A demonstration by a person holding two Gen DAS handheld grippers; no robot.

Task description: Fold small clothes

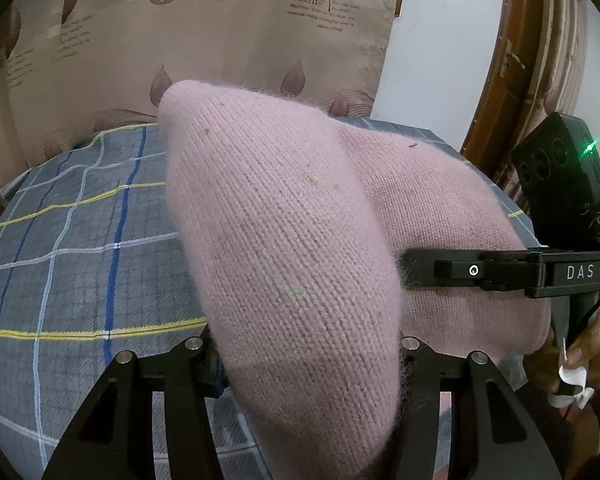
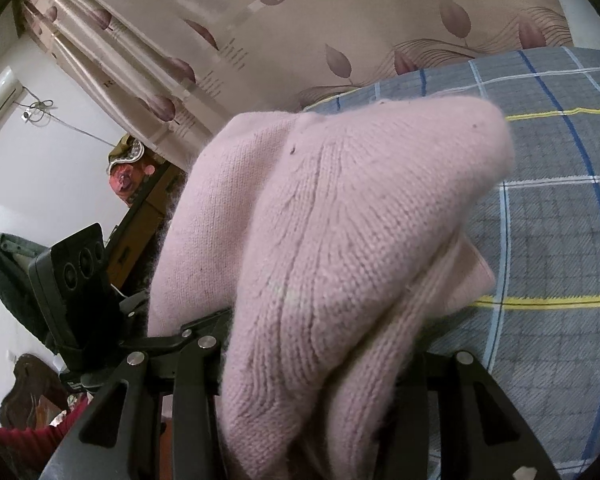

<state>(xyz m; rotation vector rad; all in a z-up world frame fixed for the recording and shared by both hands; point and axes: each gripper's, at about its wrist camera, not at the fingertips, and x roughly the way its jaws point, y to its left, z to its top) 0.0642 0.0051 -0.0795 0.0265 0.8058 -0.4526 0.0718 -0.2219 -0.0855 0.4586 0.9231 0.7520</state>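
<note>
Both tools grip 1 pink knit garment between them. Left tool (image 1: 308, 364), seen from its own camera, has its 2 black fingers pressed into a thick bunch of the garment (image 1: 284, 240), which bulges up and forward out of the jaws and fills the middle of that view. Right tool (image 2: 320, 364) is likewise clamped on a bundle of the same knit (image 2: 340, 240), with a ribbed edge hanging out toward the right side of its jaws. In the left view the right tool (image 1: 412, 272) comes in from the right edge, its finger tips buried in the far fold of the knit, and a hand (image 1: 580, 348) holds its grip below. In the right view the left tool (image 2: 192, 332) shows at the lower left, touching the garment's edge. Between the 2 tools the garment is lifted in a hump above a bed covered in a grey plaid sheet (image 1: 68, 248) with blue, white and yellow lines. Behind the bed hangs a beige curtain (image 1: 220, 40) printed with leaves and lettering. A wooden door frame (image 1: 496, 80) stands at the right of the left view.
</note>
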